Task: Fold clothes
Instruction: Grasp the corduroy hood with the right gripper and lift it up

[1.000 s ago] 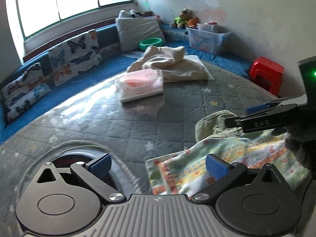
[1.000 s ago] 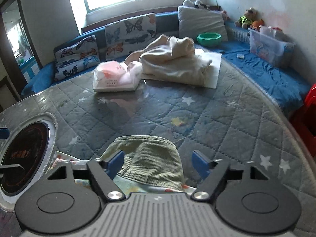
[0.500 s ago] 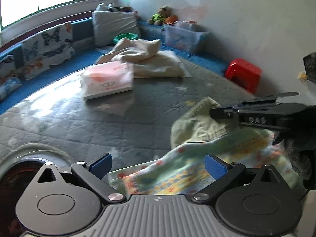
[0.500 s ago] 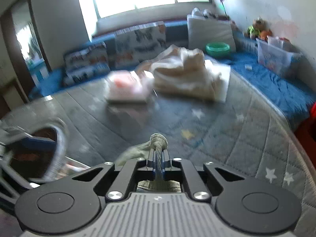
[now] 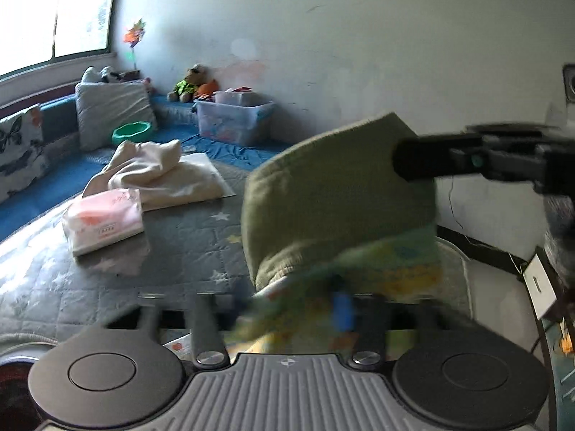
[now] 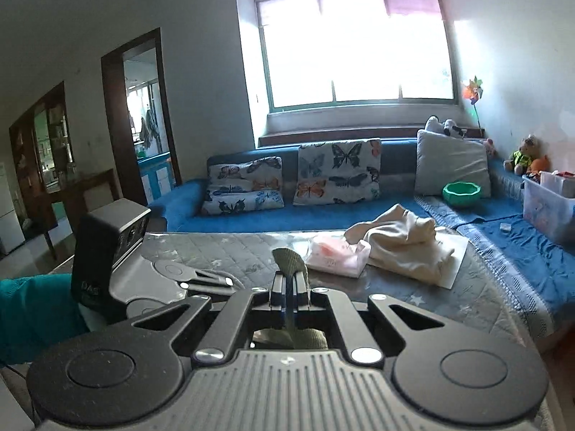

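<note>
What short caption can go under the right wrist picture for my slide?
Right gripper pinches the green garment above the quilted table, with the tissue pack beyond.

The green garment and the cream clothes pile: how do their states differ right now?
The green garment hangs lifted off the table, clamped in the right gripper; the cream clothes pile lies untouched on the table, near its far edge. The garment is olive with a colourful printed lining; the pile is plain cream. Both are unfolded fabric.
</note>
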The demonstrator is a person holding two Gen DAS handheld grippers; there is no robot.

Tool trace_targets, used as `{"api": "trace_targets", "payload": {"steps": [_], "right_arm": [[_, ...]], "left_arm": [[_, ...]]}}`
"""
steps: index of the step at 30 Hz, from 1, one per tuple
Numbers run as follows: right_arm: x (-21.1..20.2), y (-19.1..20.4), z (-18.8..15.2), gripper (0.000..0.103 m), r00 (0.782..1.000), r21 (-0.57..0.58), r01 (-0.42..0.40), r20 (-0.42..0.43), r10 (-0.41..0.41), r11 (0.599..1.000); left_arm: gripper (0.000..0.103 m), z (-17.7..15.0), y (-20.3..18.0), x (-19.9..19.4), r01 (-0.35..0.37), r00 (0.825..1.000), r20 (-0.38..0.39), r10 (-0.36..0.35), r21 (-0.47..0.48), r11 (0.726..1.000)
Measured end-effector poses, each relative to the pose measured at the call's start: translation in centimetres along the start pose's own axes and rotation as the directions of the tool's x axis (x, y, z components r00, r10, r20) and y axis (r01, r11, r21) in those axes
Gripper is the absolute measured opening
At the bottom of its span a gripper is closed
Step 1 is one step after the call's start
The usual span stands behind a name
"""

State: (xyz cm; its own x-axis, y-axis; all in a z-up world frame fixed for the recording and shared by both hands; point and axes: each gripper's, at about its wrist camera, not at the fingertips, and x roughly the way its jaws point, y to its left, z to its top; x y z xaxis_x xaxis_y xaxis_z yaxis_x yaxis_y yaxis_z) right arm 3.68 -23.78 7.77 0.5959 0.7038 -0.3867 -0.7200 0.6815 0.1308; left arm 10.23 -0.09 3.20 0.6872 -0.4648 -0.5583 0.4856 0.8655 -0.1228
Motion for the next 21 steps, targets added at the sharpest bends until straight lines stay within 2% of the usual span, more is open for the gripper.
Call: {"api": "trace_targets", "payload": {"steps": [4,7,10,14,15,16,19,21], "right_arm": [[-0.4,-0.4,1.8,0.002,0.996,0.020,0.074,0.051,-0.075,0.997],[-2.0,0.9,4.2,0.002,0.983,-0.018,0.086,0.165,-0.082,0.996],[-4.0,2.7,6.6,0.002,0.954,-0.070,0.095,0.290,-0.071,0.993],[-7.5,5.5,8.9,0.002,0.897,-0.141,0.116,0.440,-0.043,0.983],[-7.8,5.8,8.7,0.002,0.896,-0.150,0.124,0.443,-0.045,0.981],[-7.6,6.0,8.3,0.002,0.903,-0.156,0.130,0.426,-0.052,0.979],[-6.7,6.4,6.9,0.002,0.928,-0.171,0.146,0.366,-0.075,0.974],[-4.6,5.9,4.5,0.003,0.963,-0.156,0.151,0.248,-0.109,0.976]], "left_arm": [[0.011,1.5,-0.8,-2.3,-0.066,0.995,0.074,0.065,0.010,0.998],[0.010,4.1,-1.9,-5.3,-0.130,0.978,0.167,0.126,0.013,0.991],[0.010,6.7,-3.1,-8.9,-0.184,0.949,0.266,0.171,0.027,0.982],[0.010,8.7,-5.4,-13.6,-0.241,0.910,0.362,0.202,0.066,0.968],[0.010,8.9,-5.9,-14.4,-0.258,0.903,0.374,0.212,0.076,0.963],[0.010,8.7,-6.2,-14.3,-0.267,0.905,0.363,0.220,0.082,0.960],[0.014,7.0,-6.2,-11.5,-0.301,0.927,0.267,0.264,0.108,0.948],[0.017,5.0,-5.8,-9.1,-0.295,0.946,0.173,0.274,0.113,0.949]]}}
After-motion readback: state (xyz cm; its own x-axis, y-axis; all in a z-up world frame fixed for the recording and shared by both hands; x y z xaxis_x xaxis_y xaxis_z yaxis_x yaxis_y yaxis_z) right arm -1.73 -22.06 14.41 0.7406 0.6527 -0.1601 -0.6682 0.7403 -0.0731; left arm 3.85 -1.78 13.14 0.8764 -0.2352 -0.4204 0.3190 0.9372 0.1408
